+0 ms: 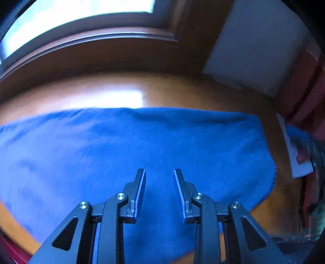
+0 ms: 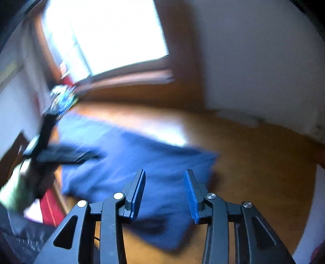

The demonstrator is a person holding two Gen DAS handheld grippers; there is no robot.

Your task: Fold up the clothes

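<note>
Your left claw [image 1: 159, 172] hovers low over the blue cloth [image 1: 130, 150], jaws parted a moderate way with nothing between them. Your right claw [image 2: 165, 173] is open a little wider, also empty, and sits above the cloth's right-hand end. The cloth lies flat on the wooden tabletop [image 1: 182, 93], its long axis running left to right across your left wrist view, with the far edge toward the window [image 1: 77, 18]. From the left claw, the cloth stretches ahead and out to both sides; its right edge [image 1: 268, 154] curves back toward you. In the blurred right wrist view, the near right corner [image 2: 176, 239] lies just below the right claw, so that hand looks nearer to a corner to pick up.
</note>
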